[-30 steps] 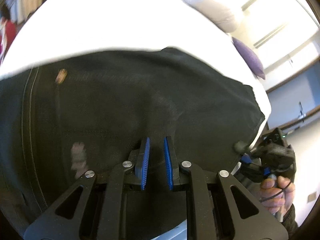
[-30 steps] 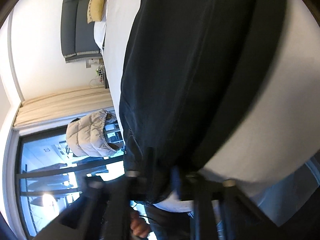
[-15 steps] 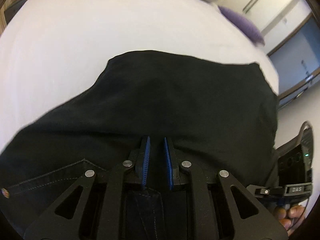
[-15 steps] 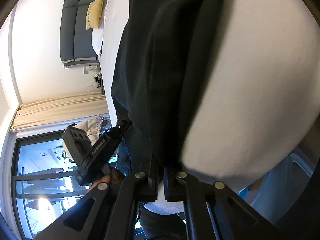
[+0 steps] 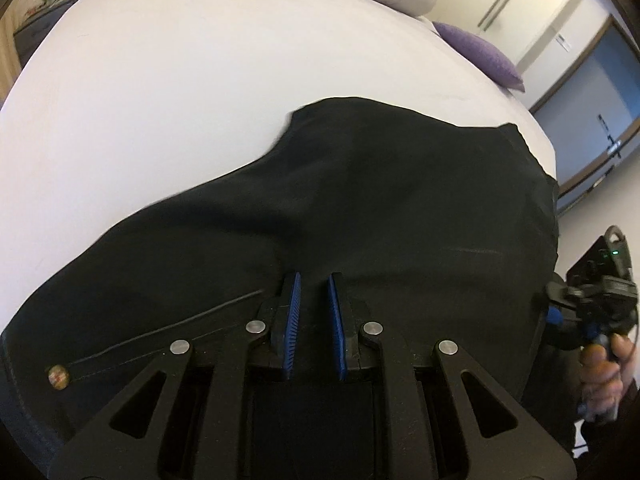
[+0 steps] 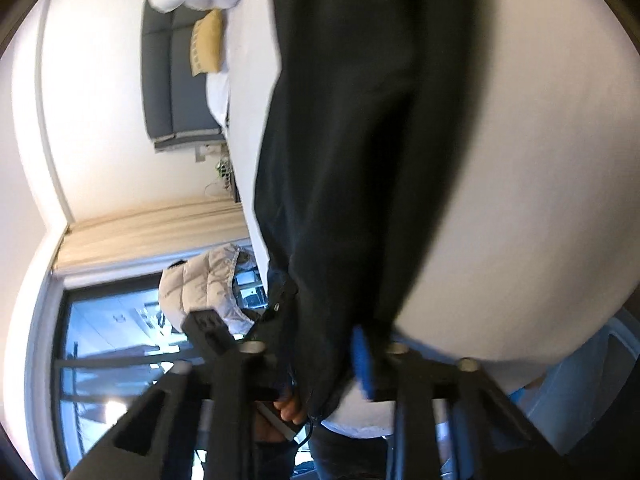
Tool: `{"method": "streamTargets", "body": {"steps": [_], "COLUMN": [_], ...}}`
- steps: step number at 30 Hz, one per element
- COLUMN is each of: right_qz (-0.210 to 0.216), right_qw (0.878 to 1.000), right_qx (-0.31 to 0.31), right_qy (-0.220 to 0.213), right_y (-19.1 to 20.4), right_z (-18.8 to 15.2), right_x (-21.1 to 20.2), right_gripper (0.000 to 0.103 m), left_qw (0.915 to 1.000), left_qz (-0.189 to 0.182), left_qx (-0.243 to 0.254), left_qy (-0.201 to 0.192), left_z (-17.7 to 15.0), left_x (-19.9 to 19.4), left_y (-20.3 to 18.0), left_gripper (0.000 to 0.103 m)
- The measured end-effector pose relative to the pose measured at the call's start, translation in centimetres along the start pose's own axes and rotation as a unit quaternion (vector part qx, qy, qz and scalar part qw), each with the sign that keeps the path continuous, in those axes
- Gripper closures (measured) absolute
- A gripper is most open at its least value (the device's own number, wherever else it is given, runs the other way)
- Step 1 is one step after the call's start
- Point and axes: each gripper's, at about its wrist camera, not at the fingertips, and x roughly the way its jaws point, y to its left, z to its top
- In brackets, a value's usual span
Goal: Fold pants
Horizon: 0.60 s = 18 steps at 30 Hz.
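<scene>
Left claw [image 5: 314, 312] slightly parted, right claw [image 6: 340, 356] clamped, blurred

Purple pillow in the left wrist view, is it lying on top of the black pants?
No, the purple pillow sits at the bed's far edge, with white sheet between it and the black pants.
</scene>
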Motion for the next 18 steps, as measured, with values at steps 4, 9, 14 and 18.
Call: {"method": "streamTargets", "body": {"steps": [4,9,14,18], "right_qz": [-0.028,-0.038,-0.010,0.005], "right_qw": [0.999,0.999,0.999,0.997], "right_qx": [-0.016,-0.020,-0.015,0.003], "right_qy": [0.000,-0.010,-0.034,-0.082], "right_y": [0.0,0.1,0.3,0.3], "right_z": [-0.3,-0.9,0.3,3.0], "right_x": [0.4,0.2,-0.5,-2.2], "right_gripper": [0.102,0.102,0.095,0.095], "left_qw": [1.0000,0.9997,0.9995,0.9995], "left_qz": [0.000,0.011,0.015,0.014], "left_qx": [0.001,0.016,0.020,0.018], "left_qy": [-0.008,-0.015,-0.022,-0.022], "left_z": [-1.2,-1.8,-2.0,-2.3], "left_x": [-0.8,-0.9,-0.9,-1.1], "left_y": [0.7,0.2,-0.1,0.5], "left_gripper": [0.089,0.089,0.089,0.089]}}
